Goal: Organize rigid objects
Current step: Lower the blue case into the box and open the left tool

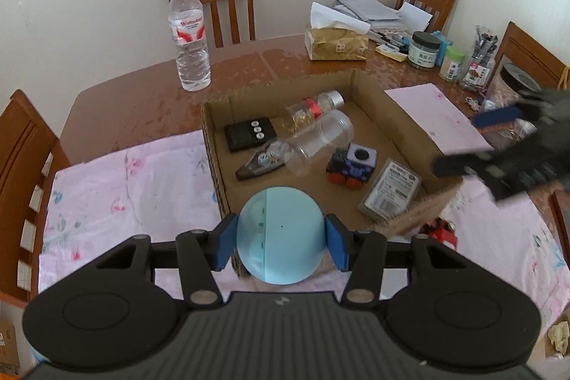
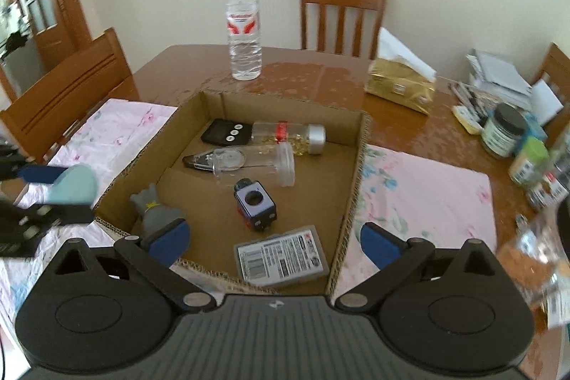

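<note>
Pale blue, the ball (image 1: 281,234) sat pinched in the left gripper (image 1: 281,237) at the cardboard box's (image 1: 409,120) six o'clock edge. The right gripper (image 2: 274,241) hung spread, holding nothing. Labels were unreadable.

A water bottle (image 1: 189,34) is stood upright on the wooden table (image 1: 142,102), with wooden chairs (image 1: 221,6) set around it. A tissue pack (image 1: 336,43), stacked papers (image 1: 370,10) and jars (image 1: 423,48) are gathered at the far right.
</note>
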Tool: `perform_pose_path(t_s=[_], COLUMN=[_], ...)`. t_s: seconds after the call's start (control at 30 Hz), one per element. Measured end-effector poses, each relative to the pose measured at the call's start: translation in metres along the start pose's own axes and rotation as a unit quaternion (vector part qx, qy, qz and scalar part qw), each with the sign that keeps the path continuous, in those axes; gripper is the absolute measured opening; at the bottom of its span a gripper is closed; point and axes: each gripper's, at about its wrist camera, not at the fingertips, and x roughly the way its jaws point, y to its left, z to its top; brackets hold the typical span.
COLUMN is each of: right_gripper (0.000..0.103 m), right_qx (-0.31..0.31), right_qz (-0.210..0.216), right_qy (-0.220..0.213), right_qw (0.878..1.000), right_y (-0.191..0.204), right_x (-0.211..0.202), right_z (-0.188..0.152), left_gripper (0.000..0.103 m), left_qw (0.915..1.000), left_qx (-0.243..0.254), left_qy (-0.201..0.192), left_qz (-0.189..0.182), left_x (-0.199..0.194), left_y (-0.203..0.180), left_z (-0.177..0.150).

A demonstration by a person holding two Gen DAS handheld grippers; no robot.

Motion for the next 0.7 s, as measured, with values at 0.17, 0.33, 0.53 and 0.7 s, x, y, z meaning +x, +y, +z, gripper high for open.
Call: perform_pose_path(t_s=[0.17, 0.33, 0.53, 0.7], right_gripper=[0.103, 0.103, 0.103, 0.103], right_qx=[0.026, 0.042, 0.062, 0.076], right_qz=[-0.009, -0.022, -0.041, -0.057], right_qy=[0.007, 0.019, 0.028, 0.034], right_qw=[1.0, 0.999, 0.997, 0.995], right_y=[-0.003, -0.008, -0.016, -0.021], right_x=[-0.012, -0.016, -0.022, -0.025], right_z=[-0.016, -0.03, -0.043, -0.051], left_gripper=[0.052, 0.052, 0.052, 0.06], left_qw=[0.9999, 0.9998, 0.9997, 0.9996], left_qx=[0.013, 0.019, 0.021, 0.013], left_qy=[-0.003, 0.002, 0.008, 0.002], left_qz=[0.002, 0.003, 0.008, 0.023], left_x=[0.025, 0.052, 0.077, 0.088], left_y=[0.003, 0.005, 0.007, 0.013], left_z=[0.017, 0.03, 0.039, 0.044])
